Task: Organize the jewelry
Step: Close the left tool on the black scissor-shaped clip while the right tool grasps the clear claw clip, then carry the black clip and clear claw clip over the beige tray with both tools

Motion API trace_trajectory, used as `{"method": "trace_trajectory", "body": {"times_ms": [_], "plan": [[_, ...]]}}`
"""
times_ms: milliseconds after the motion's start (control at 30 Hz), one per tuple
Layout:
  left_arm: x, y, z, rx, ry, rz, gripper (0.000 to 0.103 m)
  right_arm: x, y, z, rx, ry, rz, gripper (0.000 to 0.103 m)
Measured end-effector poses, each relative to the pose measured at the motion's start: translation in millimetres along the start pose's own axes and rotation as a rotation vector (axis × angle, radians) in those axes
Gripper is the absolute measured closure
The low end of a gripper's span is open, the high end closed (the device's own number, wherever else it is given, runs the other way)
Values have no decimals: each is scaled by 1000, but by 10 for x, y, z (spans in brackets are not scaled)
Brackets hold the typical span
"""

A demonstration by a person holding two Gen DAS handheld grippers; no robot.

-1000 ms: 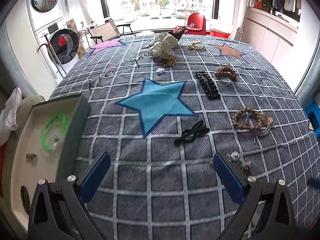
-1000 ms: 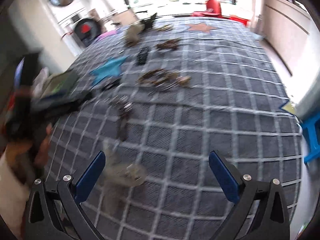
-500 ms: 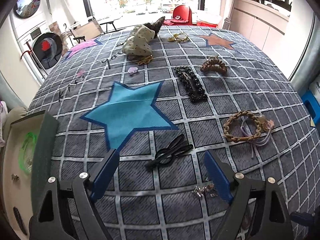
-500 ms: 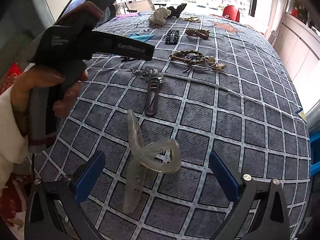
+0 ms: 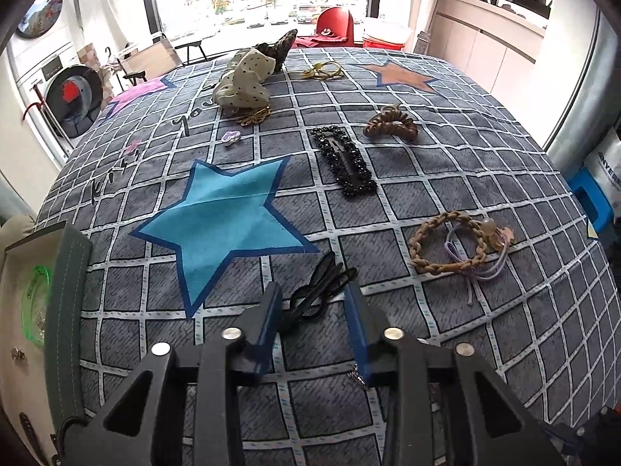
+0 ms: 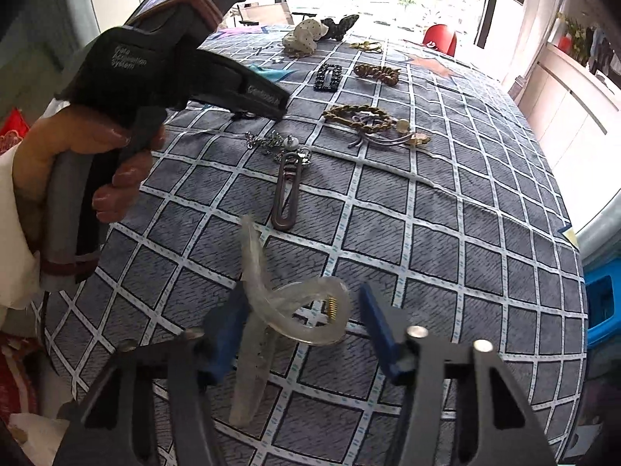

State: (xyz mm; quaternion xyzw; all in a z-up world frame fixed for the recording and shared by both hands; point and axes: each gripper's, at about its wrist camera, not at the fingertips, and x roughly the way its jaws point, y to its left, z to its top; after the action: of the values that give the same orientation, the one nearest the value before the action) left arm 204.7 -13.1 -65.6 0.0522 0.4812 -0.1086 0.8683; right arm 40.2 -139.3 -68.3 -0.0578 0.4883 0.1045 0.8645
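my left tongs (image 5: 312,310) were low over the checked cloth (image 5: 446,178), narrowed but not closed, with the black hair clip (image 5: 320,296) lying between the blue fingers (image 5: 268,326); i could not tell whether either pad touched it. the clip sat just below the lower right point of the blue star (image 5: 229,213). further back lay the black beaded barrette (image 5: 343,159), and to its right the brown scrunchie (image 5: 392,126). the braided tan ring (image 5: 446,246), tangled with a lilac hair tie, lay to the right of my left tongs. at the far edge were the cream polka-dot bow (image 5: 242,83) and a yellow tie (image 5: 324,71). at the left edge stood the open jewelry box (image 5: 64,310), its lining holding a green bangle (image 5: 37,299).

my right tongs (image 6: 302,334) were partly open, fingers either side of the clear claw clip (image 6: 295,310), which rested on the cloth with its long arm running down between them. the left finger (image 6: 227,334) sat right against the clear plastic, the right finger stood a little apart from the loop with the brass spring. i could not say they had a grip on it. just beyond the claw clip lay the brown metal hair slide (image 6: 287,198), pointing away from me, with a silver chain (image 6: 266,141) bunched near its far end. my left hand (image 6: 77,159) showed in that view, wrapped around the black handle with a finger on the trigger.
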Motion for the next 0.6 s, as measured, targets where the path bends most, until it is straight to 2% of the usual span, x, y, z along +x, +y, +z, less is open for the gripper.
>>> {"method": "trace_trajectory", "body": {"times_ms": [33,67,300,600], "plan": [[-6,1,-6,1,-1,-2,82,-1,-7,5,4,1,3,51],[-11,3,-10,3,0,-4,82,-8,-13,-1,9,-1,7,51],[-133,40,-68,-18,-18,-28,82,-29,-97,3,62,-5,53,52],[-448,90,-234,-52,-60,-31,82,-152,-227,3,114,-21,73,54]]}}
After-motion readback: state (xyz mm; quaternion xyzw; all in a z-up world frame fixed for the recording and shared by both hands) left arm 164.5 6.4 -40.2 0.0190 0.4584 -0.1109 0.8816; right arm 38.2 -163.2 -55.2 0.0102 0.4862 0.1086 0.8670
